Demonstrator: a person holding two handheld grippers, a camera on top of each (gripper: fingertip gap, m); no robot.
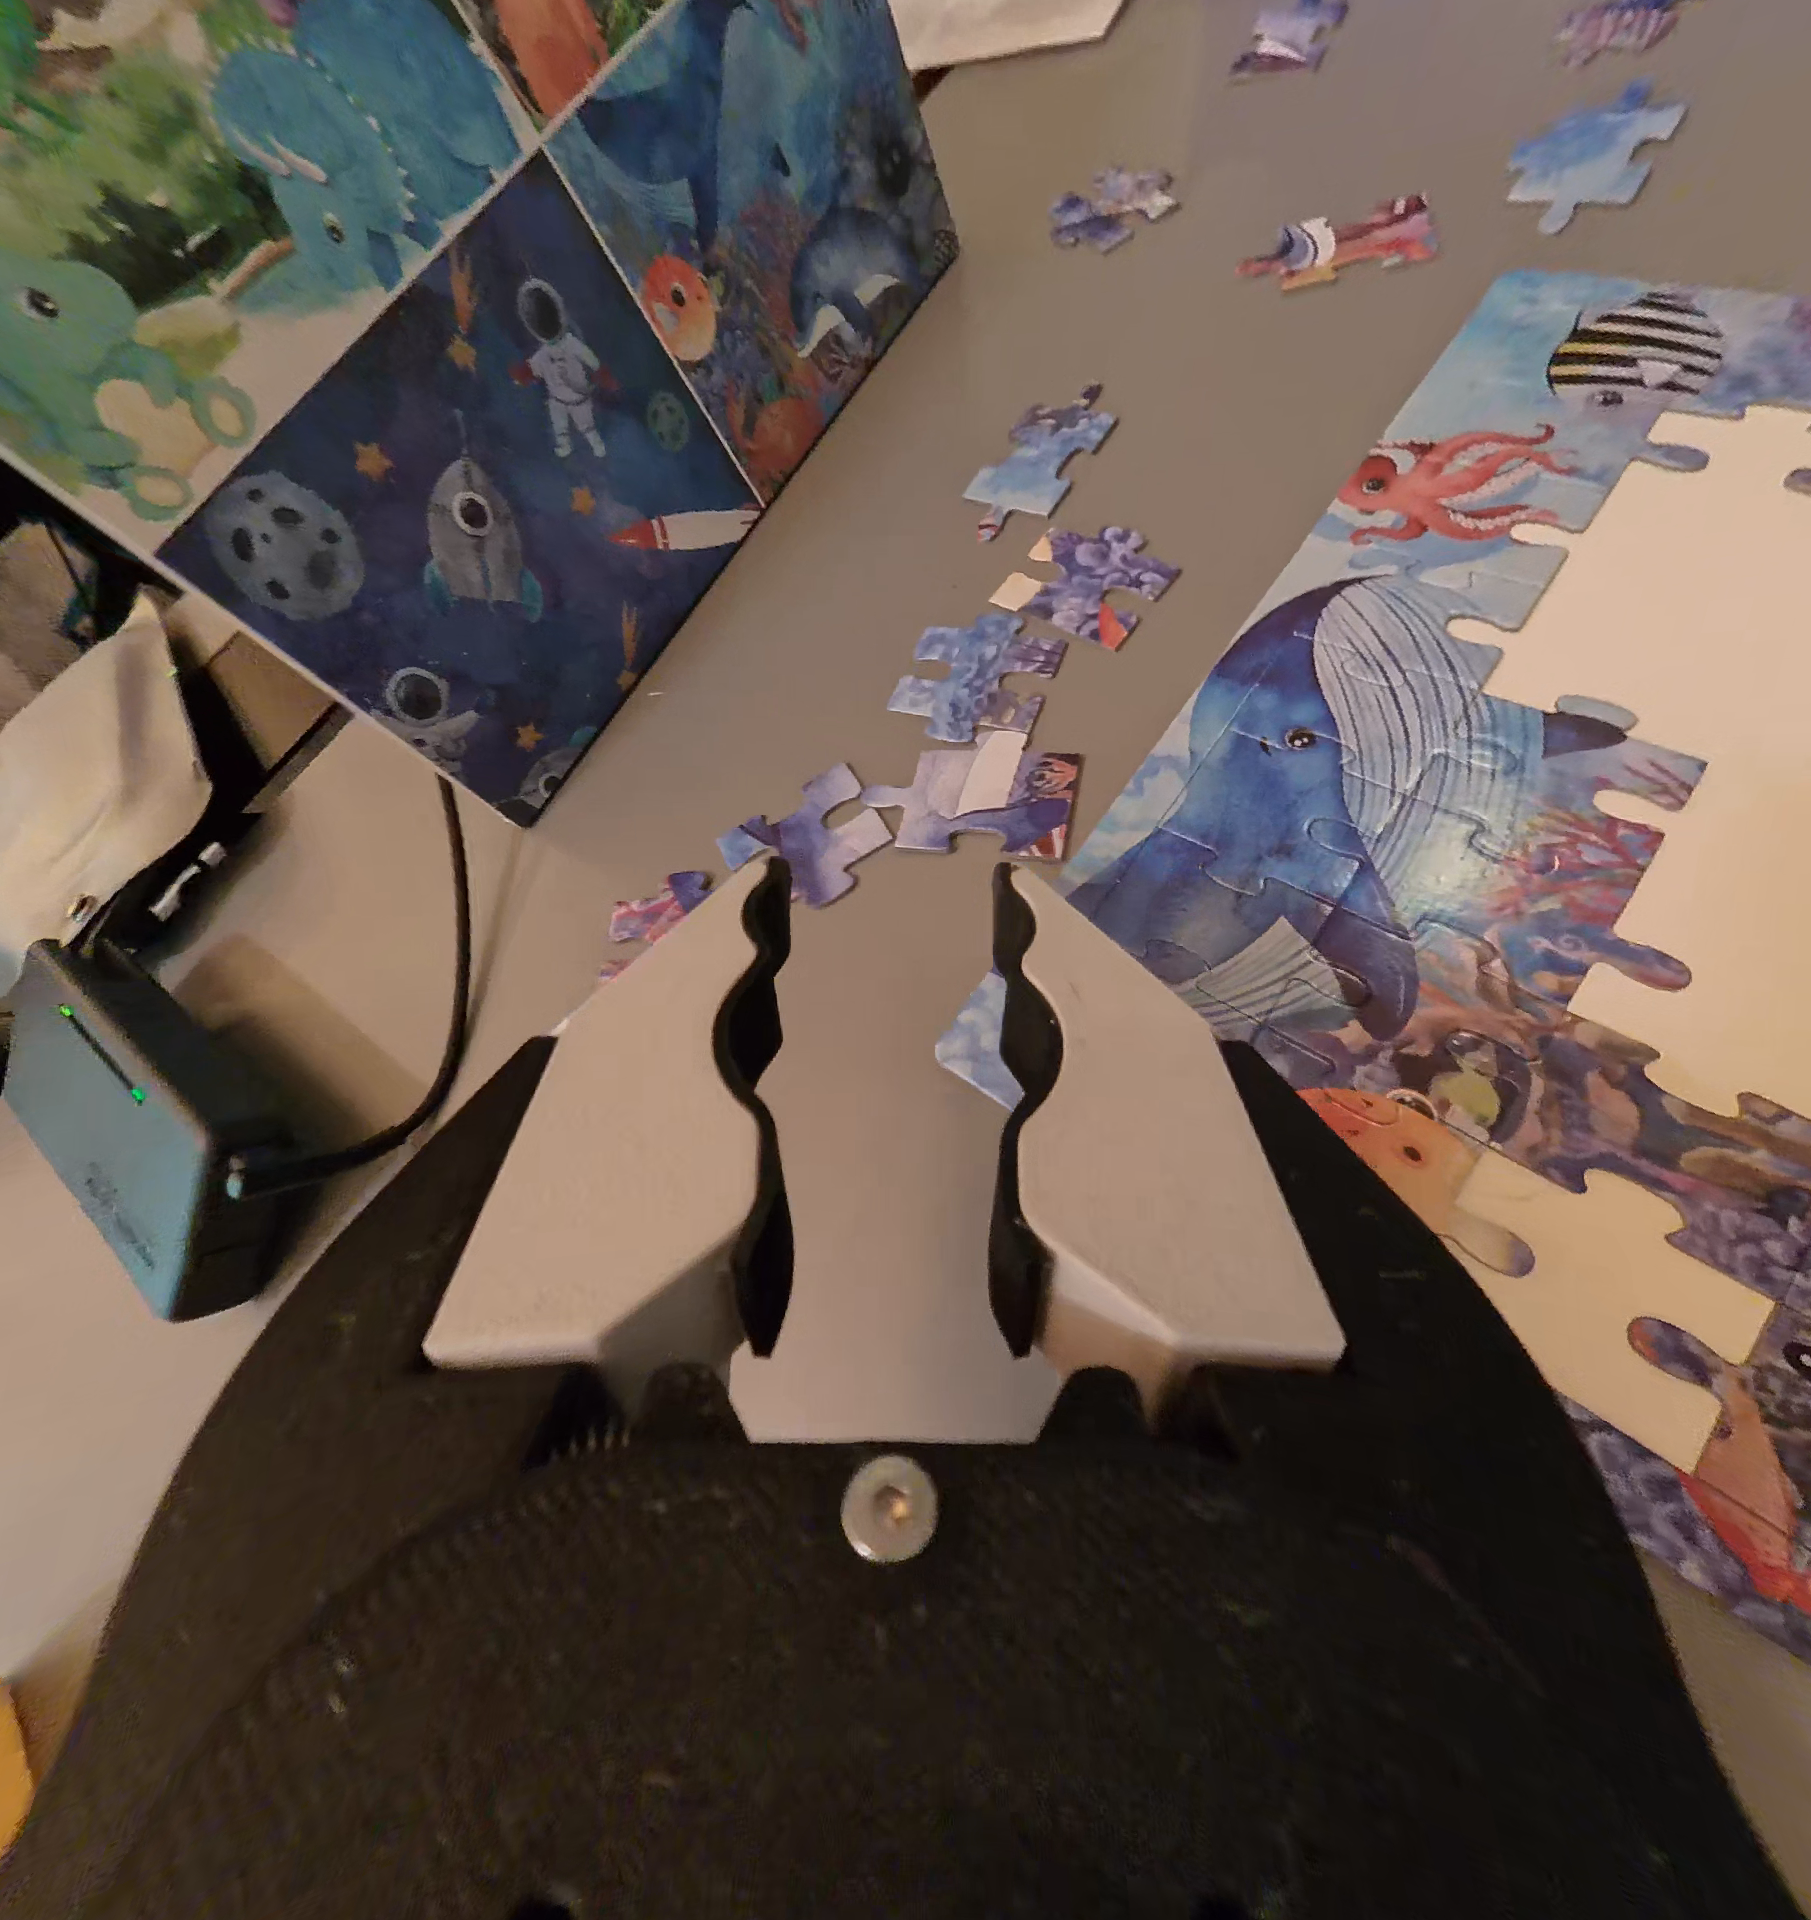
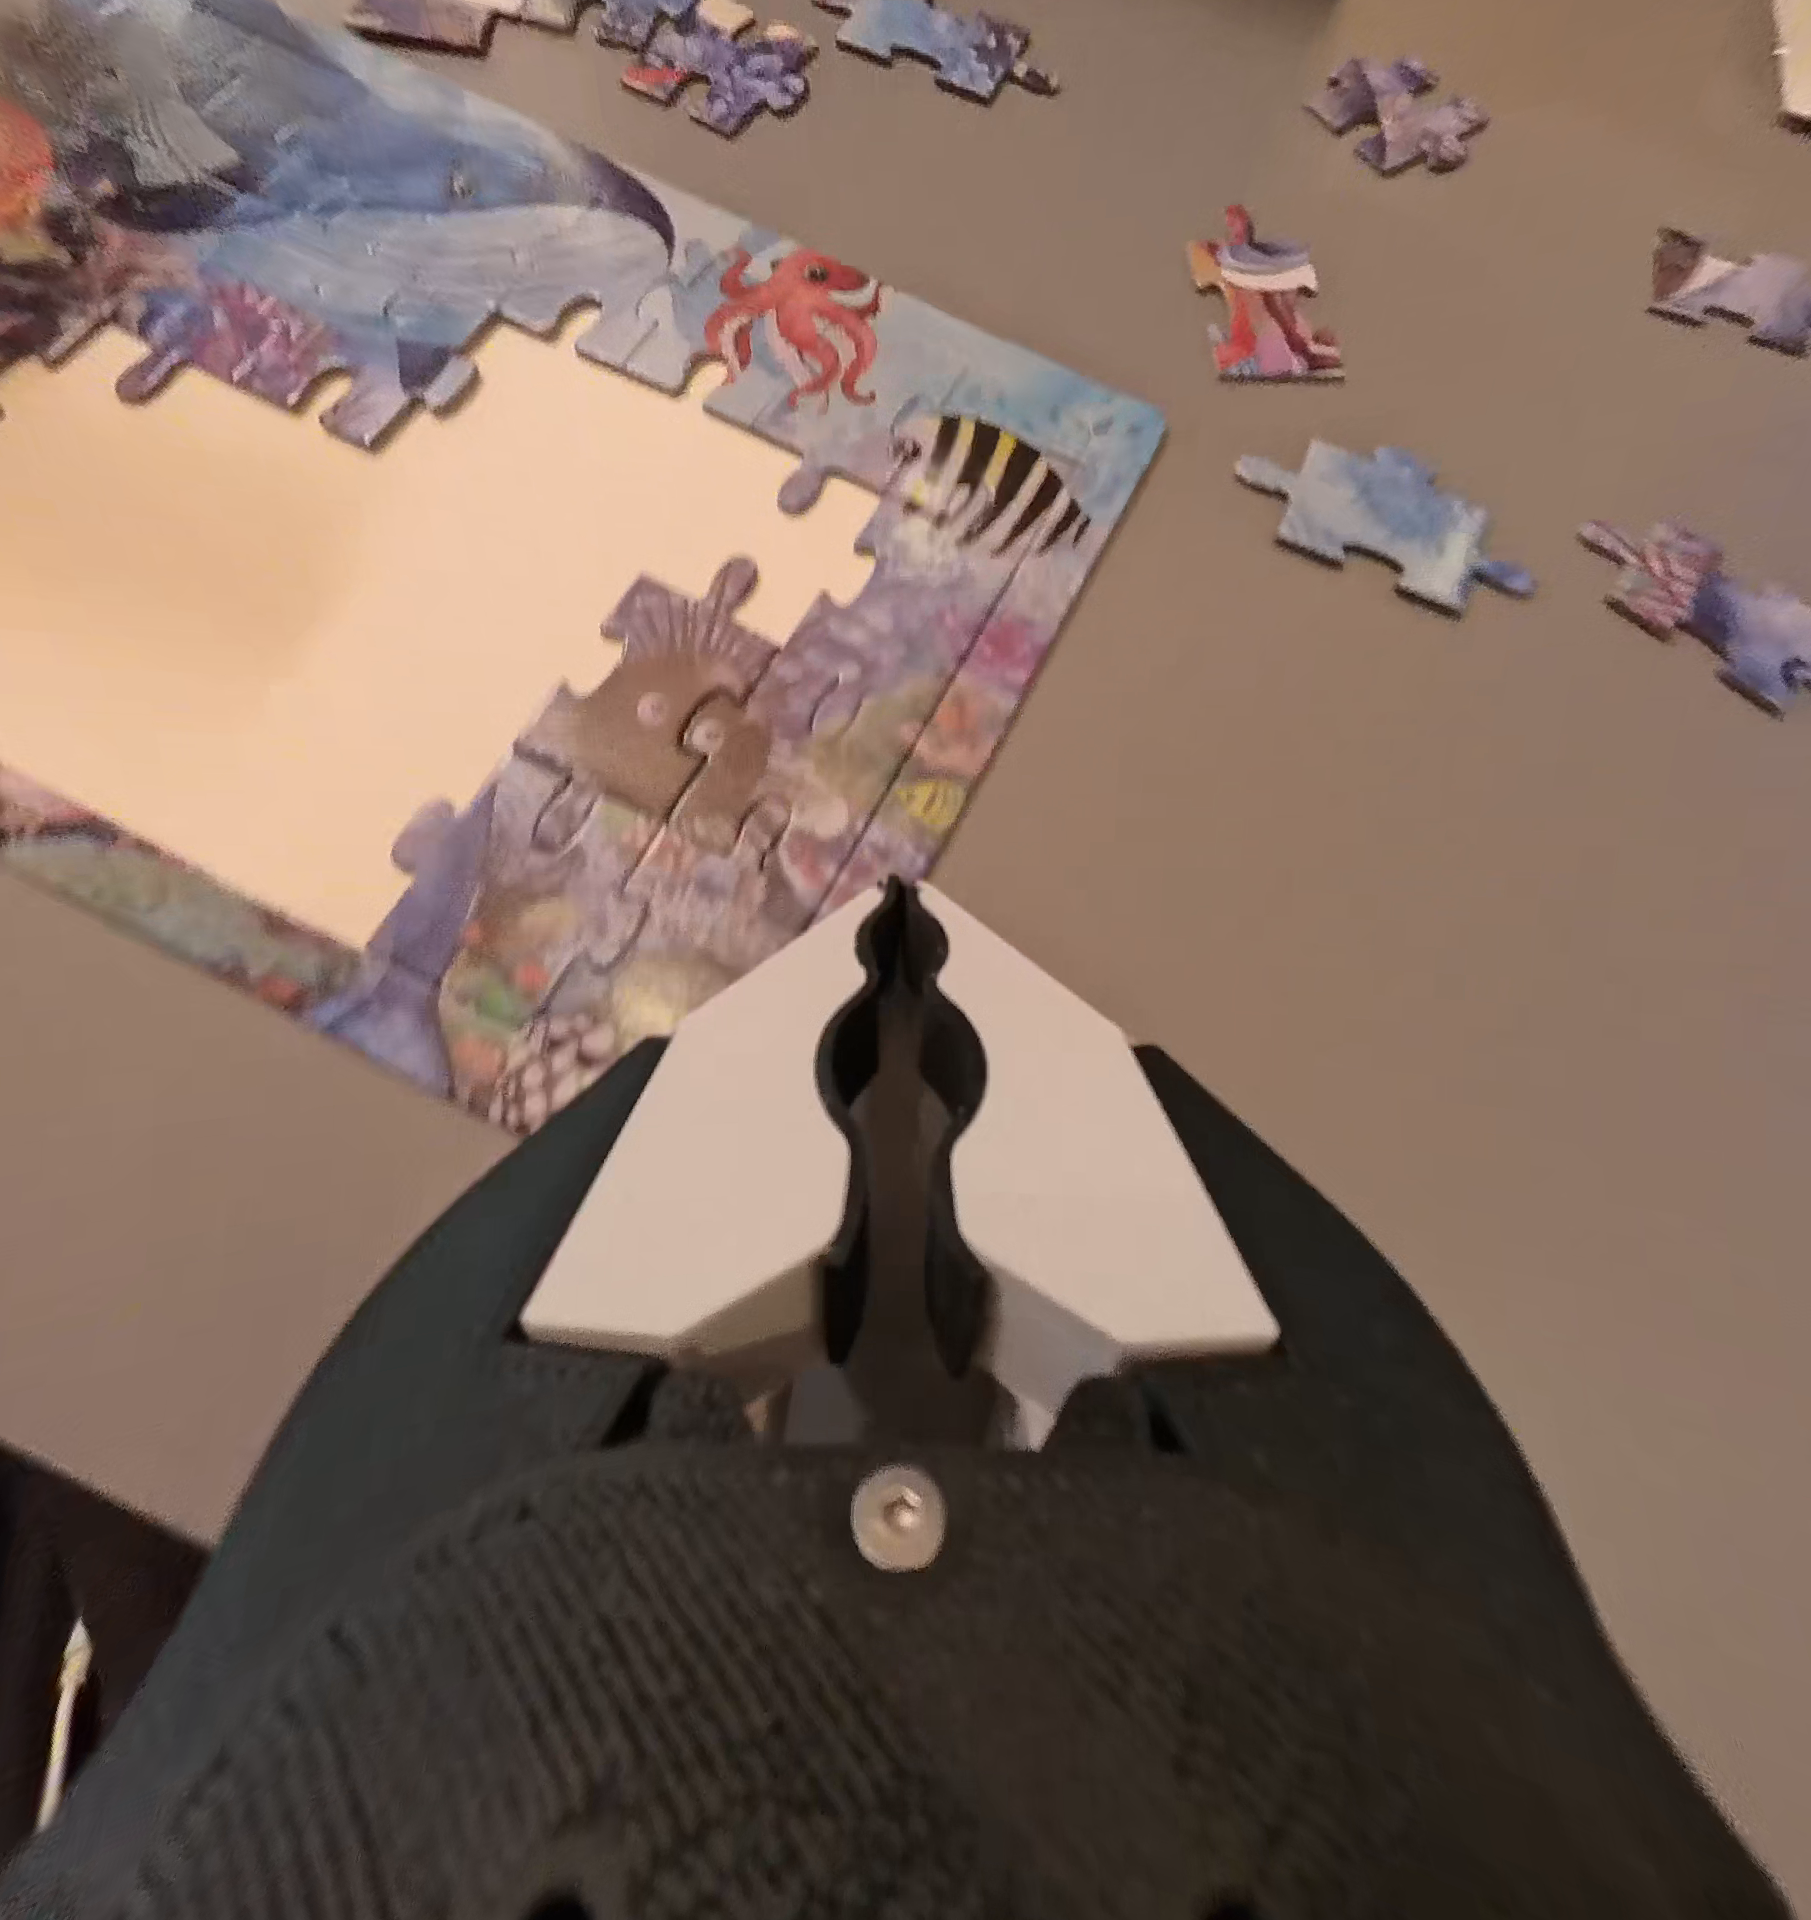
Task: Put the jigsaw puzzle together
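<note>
The left gripper point(image 1: 888, 883) hovers jaws spread over loose pieces point(image 1: 989, 681) left of the half-built puzzle point(image 1: 1296, 810), cut off at right, while the right gripper point(image 2: 896, 891), jaws pressed together, hides its near corner.

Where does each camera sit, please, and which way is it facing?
Left wrist view: on the left hand-held gripper, open, looking down its fingers at loose cardboard puzzle pieces, the illustrated puzzle box and the half-built sea-creature jigsaw.
Right wrist view: on the right hand-held gripper, shut and empty, facing the jigsaw's corner on the grey table.
Shared: the red octopus and the striped fish.
</note>
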